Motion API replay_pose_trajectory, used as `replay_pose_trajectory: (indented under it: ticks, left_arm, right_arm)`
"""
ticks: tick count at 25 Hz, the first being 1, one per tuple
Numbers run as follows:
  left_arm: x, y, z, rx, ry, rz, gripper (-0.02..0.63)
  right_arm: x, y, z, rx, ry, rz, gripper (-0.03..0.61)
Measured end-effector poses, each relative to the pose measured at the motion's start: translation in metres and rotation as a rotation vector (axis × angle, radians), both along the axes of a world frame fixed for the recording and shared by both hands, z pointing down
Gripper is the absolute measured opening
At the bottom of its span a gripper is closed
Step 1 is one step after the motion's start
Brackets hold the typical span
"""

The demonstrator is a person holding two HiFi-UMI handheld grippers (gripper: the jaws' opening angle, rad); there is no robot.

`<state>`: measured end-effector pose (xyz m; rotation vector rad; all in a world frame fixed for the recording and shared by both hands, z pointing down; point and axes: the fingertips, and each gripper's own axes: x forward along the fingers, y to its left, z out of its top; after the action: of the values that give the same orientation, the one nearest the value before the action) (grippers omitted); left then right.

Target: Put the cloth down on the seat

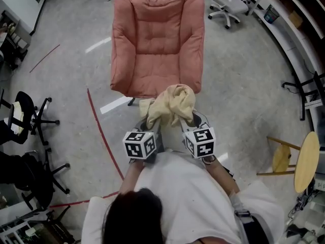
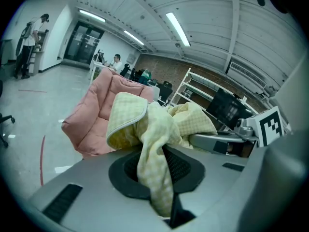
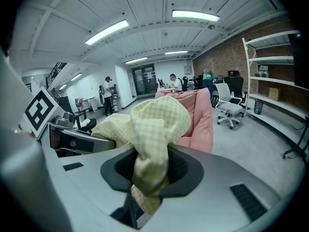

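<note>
Both tools pinch the same pale yellow checked cloth (image 1: 170, 105). The left gripper (image 2: 161, 178) has its jaws pressed onto one bunched end, and the right gripper (image 3: 147, 178) is clamped on the other. The bundle rides just ahead of the two tips, heaped up between them, its span running crosswise from one tool to the other.

The pink padded armchair (image 1: 157, 39) lies straight ahead of both grippers and lower than the cloth. In the head view the bundle hangs at the front edge of the cushioned seat (image 1: 155, 70). The tools sit side by side, so neither is nearer. The drop looks to call for a short carry forward over the seat.

Nothing stands in that path. A white office chair (image 1: 226, 4) is beyond and to the right, a round wooden stool (image 1: 304, 161) to the right, and black office chairs (image 1: 30, 116) well off to the left.
</note>
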<state>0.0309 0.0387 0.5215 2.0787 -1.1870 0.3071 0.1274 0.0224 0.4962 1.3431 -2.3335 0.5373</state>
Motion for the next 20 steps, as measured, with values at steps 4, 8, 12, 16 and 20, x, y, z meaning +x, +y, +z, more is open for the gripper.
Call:
replay_pose_trajectory:
  ticks: [4,8,12,16,20]
  left_arm:
    - [-0.006,-0.03,-0.001,0.004,0.008,0.032,0.067]
    - [-0.025,-0.068,-0.001,-0.006,0.019,0.057,0.067]
    - [-0.045,-0.106,-0.003,-0.009,0.012,0.093,0.067]
    - [-0.065,-0.145,-0.001,-0.017,0.042,0.112,0.067]
    - [-0.084,-0.177,0.001,-0.015,0.051,0.131,0.067]
  right_arm:
    - [-0.005,-0.026,-0.002,-0.003,-0.001,0.041,0.115]
    - [-0.022,-0.061,-0.003,-0.011,0.003,0.072,0.115]
    - [-0.042,-0.093,-0.005,-0.019,0.02,0.097,0.115]
    - [-0.059,-0.125,-0.008,-0.02,0.05,0.121,0.115]
    - [-0.077,-0.15,-0.008,-0.024,0.066,0.138,0.115]
